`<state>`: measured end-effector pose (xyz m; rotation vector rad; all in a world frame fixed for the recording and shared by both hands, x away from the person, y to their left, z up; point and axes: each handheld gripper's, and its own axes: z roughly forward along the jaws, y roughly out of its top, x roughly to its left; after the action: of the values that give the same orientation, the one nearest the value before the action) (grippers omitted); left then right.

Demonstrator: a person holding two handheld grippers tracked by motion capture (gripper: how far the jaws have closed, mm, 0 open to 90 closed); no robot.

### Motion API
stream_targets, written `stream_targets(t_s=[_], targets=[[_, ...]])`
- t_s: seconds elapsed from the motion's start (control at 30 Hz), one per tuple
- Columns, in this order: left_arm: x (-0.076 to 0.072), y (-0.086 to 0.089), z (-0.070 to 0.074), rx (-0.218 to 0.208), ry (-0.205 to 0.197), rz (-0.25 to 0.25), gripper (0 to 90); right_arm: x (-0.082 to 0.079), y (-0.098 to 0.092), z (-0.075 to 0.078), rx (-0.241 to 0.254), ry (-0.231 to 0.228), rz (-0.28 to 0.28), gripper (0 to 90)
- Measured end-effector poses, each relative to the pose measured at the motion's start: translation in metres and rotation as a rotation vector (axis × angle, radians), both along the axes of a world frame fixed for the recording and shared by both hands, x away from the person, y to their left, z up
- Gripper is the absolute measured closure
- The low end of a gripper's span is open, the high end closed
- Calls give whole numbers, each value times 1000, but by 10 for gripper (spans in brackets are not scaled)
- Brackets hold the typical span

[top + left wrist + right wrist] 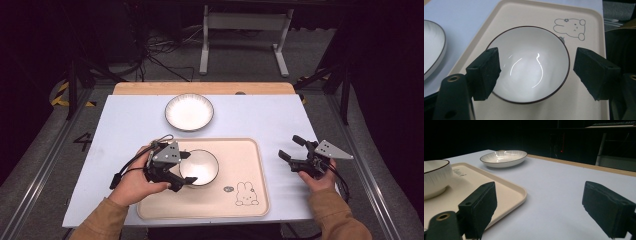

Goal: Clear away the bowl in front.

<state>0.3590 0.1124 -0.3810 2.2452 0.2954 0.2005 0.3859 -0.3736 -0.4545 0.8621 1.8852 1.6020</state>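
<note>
A white bowl (pixel 201 167) with a thin dark rim stands upright on a beige tray (pixel 240 160). My left gripper (pixel 182 171) is at the bowl's left side, open, with one jaw on each side of it. In the left gripper view I look down into the empty bowl (pixel 529 65), and the two pads (pixel 485 72) stand apart just outside its rim; I cannot tell if they touch it. My right gripper (pixel 289 146) hovers open over the white table, right of the tray, holding nothing. In its own view the right gripper (pixel 539 207) has bare table between its jaws.
A shallow white plate (pixel 189 112) lies on the table behind the tray, also seen as the plate (pixel 504 157) far off. A bunny drawing (pixel 246 194) marks the tray's near right corner. The table's wooden back edge (pixel 200 88) borders a dark floor with cables.
</note>
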Motion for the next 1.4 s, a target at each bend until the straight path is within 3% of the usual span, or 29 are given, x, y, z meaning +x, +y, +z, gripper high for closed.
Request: stream_targets(t_s=[0.3,0.43,0.53,0.6,0.67,1.0,1.07,1.2,1.4], targets=[[-2,37,-2,-102,1,96,191,0,0,0,1,2,0,132],[-3,50,-4,-116,-7,129,180,0,0,0,0,0,1,131],[-4,68,-7,-161,-13,170,171,0,0,0,0,0,1,131],[-4,71,-8,-169,-16,180,169,0,0,0,0,1,0,132],[-5,85,-13,-204,-19,219,165,0,0,0,-1,-1,1,131],[-5,123,-32,-278,-17,309,153,0,0,0,-1,-3,-1,131],[-3,131,-40,-301,8,314,147,0,0,0,-2,-3,0,131],[-1,144,-53,-335,28,340,142,0,0,0,-3,-4,0,133],[0,151,-60,-362,25,362,139,0,0,0,-3,-4,0,133]])
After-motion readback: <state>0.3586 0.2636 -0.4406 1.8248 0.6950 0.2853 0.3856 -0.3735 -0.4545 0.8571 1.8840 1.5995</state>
